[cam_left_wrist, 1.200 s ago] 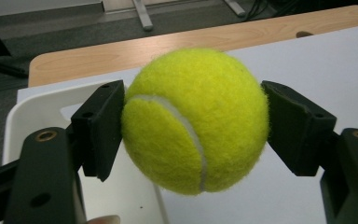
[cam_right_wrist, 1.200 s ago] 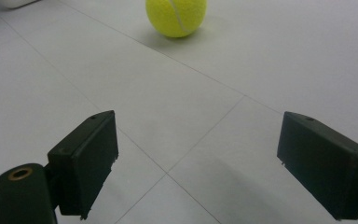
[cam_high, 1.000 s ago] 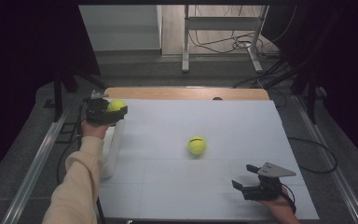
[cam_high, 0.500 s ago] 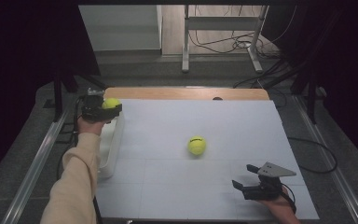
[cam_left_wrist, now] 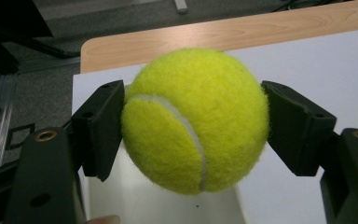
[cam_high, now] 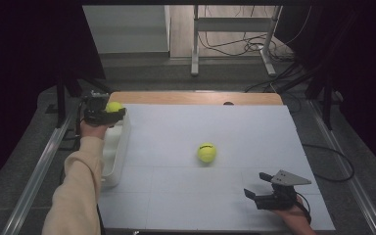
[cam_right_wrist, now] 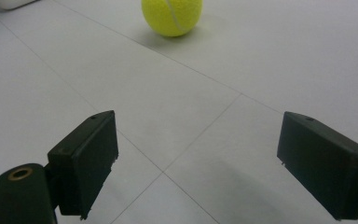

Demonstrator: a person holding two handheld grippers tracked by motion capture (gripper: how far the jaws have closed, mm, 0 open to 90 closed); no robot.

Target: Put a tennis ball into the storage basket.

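My left gripper is shut on a yellow tennis ball, held in the air above the far end of a white bin at the table's left edge. In the left gripper view both black pads press the sides of the ball, with the bin below. A second tennis ball lies on the white table near the middle. My right gripper rests low at the front right, open and holding nothing. It points toward that ball, which lies well beyond the jaws.
The white table sheet has a bare wooden strip at its far edge. Metal rails run along both sides of the table. A frame leg and loose cables lie on the floor behind.
My left hand has shifted slightly left with the ball still in the jaws, and now hangs over the bin's far end. The right gripper and the loose ball have not moved.
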